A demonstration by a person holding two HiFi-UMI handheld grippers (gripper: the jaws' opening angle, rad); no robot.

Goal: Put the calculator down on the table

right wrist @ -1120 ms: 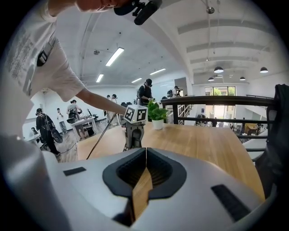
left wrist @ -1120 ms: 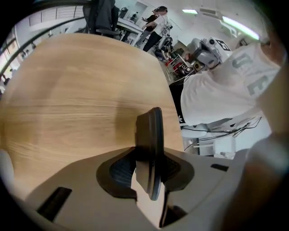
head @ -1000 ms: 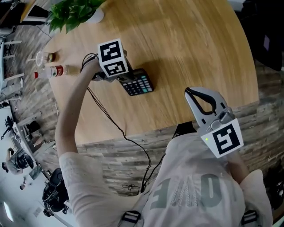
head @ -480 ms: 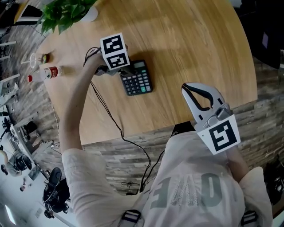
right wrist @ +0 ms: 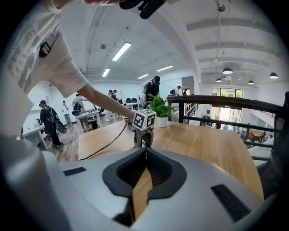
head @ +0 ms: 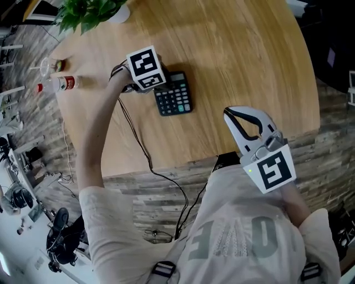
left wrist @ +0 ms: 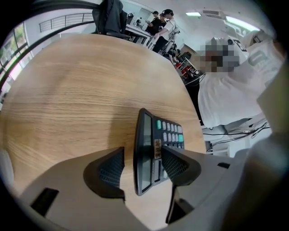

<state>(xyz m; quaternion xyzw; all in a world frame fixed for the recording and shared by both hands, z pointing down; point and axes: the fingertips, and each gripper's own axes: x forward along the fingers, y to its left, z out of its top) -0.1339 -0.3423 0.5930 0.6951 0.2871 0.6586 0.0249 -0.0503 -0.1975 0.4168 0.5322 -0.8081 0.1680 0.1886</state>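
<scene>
– The left tool [left wrist: 142, 164] is over the calculator [left wrist: 145, 140] and its jaws are opening. One pad stands clear of the display side with bare wood showing in the gap. The other looks to be touching the key side. What's your worry?

– That pad. In the head view the calculator [head: 173, 99] seems to lie keys up on the tabletop [head: 233, 61], well in from the edge, so I'd call the put-down nearly done. If the left tool [head: 157, 89] rises before that pad is clear, it could drag or tip the calculator.

– And the other hand?

– The right tool [right wrist: 145, 151] has its jaws together with nothing between them. It's held off the edge nearest the person, well apart from the calculator, so I expect no trouble there.

– Anything else near the left arm?

– A cable [head: 133, 133] runs from the left tool over the tabletop edge, and it could snag as the arm pulls back. Near the forearm there's a bottle [head: 58, 84] with a red label and a clear glass [head: 49, 67], both close to the edge. A wide swing of the arm could knock them off.

– What's in them?

– Too small to tell. The only container with clear contents is the white pot [head: 119, 16] at the far edge, which holds a green plant [head: 89, 11].
</scene>
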